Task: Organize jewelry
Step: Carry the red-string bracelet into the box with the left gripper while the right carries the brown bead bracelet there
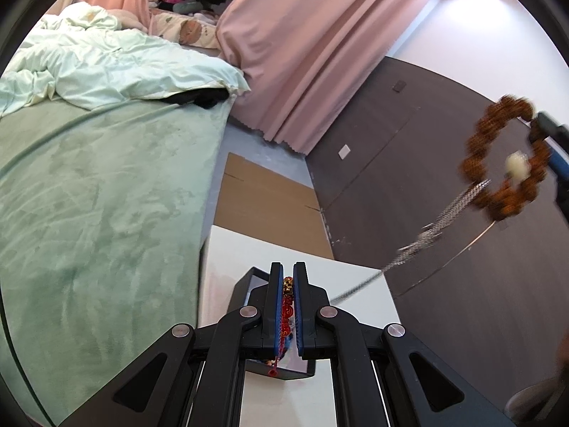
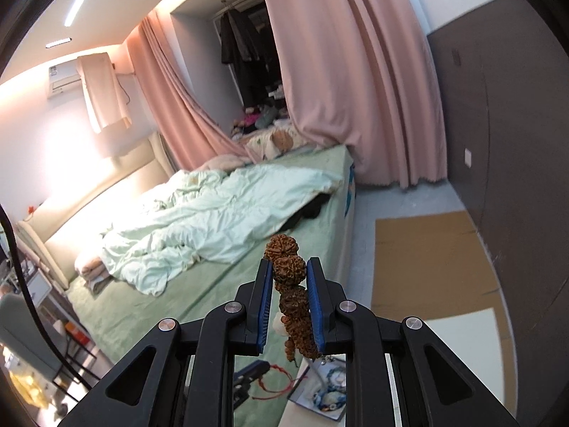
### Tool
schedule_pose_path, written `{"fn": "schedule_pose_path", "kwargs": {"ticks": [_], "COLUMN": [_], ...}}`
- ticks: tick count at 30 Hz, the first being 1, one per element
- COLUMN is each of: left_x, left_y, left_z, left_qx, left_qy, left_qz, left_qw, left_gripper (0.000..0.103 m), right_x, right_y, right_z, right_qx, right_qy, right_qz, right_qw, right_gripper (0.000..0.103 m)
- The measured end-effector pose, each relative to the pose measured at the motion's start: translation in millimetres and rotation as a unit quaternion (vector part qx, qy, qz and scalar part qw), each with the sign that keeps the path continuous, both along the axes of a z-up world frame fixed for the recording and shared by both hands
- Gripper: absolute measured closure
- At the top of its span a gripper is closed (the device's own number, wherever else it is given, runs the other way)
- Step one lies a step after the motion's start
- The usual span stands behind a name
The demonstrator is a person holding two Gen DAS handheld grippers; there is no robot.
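My left gripper (image 1: pixel 288 267) is shut on a red cord bracelet (image 1: pixel 286 306) with a gold bead, right above a black jewelry box (image 1: pixel 249 284) on a white table (image 1: pixel 227 249). High at the right, my right gripper (image 1: pixel 544 126) holds a brown knobbly bead bracelet (image 1: pixel 476 163) with one pale bead. A blurred silver mesh chain (image 1: pixel 423 236) trails from it down toward the box. In the right wrist view my right gripper (image 2: pixel 288 263) is shut on that brown bracelet (image 2: pixel 290 270). Below it lie the left gripper (image 2: pixel 250 372), the red cord (image 2: pixel 281 380) and the box (image 2: pixel 302 402) with blue bead jewelry.
A bed with a green sheet (image 1: pixel 99 213) and a rumpled pale duvet (image 1: pixel 117 67) runs along the left of the table. Flat cardboard (image 1: pixel 263 206) lies on the floor beyond the table. Pink curtains (image 1: pixel 302 53) and a dark wall panel (image 1: pixel 409 149) stand behind.
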State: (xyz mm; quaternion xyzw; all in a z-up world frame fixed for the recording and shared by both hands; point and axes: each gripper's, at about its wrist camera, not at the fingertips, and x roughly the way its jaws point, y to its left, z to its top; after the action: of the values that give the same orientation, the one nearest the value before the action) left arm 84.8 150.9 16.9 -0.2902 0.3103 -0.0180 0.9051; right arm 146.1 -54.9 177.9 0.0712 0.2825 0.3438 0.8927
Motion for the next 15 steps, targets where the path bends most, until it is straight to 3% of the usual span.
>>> {"fn": "schedule_pose_path", "kwargs": {"ticks": [15], "left_x": [19.2], "left_y": [-2.6], "left_z": [-15.3], "left_qx": [0.015], "left_qy": [0.032], "left_qz": [0.007], "left_qw": [0.9994], "left_gripper": [0.097], "right_x": [47.6], "right_y": [9.5], "right_z": [-128.3], "right_qx": [0.019], "right_qy": [0.139], "right_qz": [0.037], "right_qw": [0.990], "right_gripper": [0.082]}}
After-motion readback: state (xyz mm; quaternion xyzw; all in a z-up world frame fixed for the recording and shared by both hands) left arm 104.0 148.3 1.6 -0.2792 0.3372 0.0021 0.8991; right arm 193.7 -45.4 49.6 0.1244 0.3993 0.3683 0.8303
